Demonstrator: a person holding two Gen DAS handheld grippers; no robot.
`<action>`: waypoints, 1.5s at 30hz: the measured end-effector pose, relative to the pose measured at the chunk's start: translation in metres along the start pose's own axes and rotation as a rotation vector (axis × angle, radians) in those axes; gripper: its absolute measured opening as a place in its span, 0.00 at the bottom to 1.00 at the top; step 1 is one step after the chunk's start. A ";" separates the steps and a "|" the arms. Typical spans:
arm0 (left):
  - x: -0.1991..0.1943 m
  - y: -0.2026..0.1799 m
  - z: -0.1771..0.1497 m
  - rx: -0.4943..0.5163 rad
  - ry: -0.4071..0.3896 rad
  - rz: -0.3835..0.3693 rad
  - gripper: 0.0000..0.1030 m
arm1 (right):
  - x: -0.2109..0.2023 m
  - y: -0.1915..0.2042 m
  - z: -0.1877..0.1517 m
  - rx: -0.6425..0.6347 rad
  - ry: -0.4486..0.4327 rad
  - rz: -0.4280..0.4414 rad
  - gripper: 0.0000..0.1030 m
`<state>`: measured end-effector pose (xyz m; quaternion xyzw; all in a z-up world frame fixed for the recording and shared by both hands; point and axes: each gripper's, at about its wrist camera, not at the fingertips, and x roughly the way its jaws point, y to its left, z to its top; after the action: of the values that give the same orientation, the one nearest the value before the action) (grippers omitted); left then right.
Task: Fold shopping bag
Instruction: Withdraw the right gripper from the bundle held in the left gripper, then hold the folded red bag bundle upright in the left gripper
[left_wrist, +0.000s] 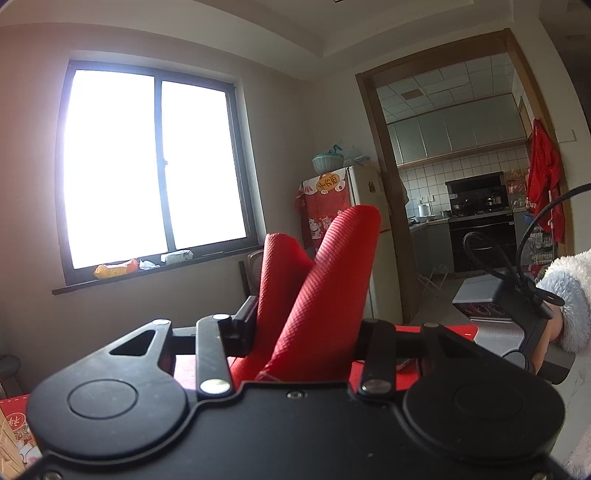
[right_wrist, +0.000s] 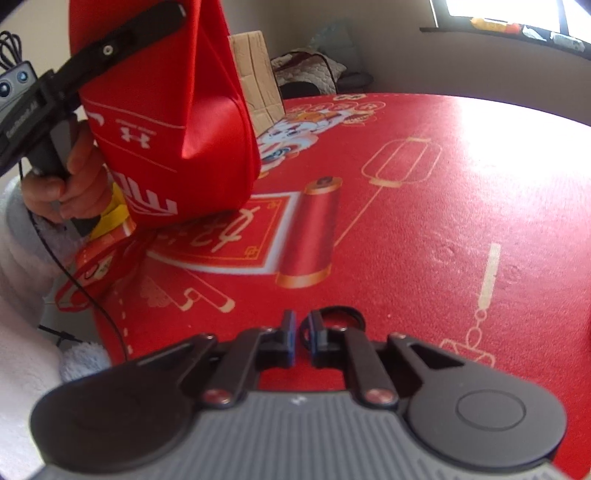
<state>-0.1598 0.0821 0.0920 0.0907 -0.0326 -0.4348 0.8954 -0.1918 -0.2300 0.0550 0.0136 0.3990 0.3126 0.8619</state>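
The red shopping bag (right_wrist: 166, 110) hangs at the upper left of the right wrist view, white print on its side, its bottom edge touching the red tablecloth (right_wrist: 406, 221). My left gripper (right_wrist: 177, 14) holds it from above. In the left wrist view two red woven folds of the bag (left_wrist: 325, 280) stick up between the fingers of the left gripper (left_wrist: 306, 332), which is shut on them. My right gripper (right_wrist: 303, 332) hovers low over the cloth, right of the bag, fingers almost together with nothing between them.
The tablecloth carries scroll and lantern prints. A cardboard box (right_wrist: 255, 74) and a cushioned seat (right_wrist: 310, 70) stand beyond the table's far edge. A hand in a fluffy white sleeve (left_wrist: 569, 295) shows at the right. A fridge (left_wrist: 362, 199) and a kitchen doorway lie ahead.
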 end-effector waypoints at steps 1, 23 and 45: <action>0.000 0.000 0.000 -0.001 -0.001 -0.001 0.41 | 0.002 0.000 0.000 -0.004 0.001 -0.007 0.26; -0.017 0.011 0.005 -0.054 -0.040 0.125 0.42 | -0.093 0.010 0.046 0.164 -0.678 0.884 0.02; -0.053 0.001 0.007 -0.176 -0.175 0.146 0.42 | -0.027 -0.031 0.061 0.445 -0.715 1.035 0.03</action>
<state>-0.1934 0.1234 0.1004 -0.0293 -0.0789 -0.3759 0.9228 -0.1461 -0.2558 0.1062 0.4836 0.0859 0.5725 0.6565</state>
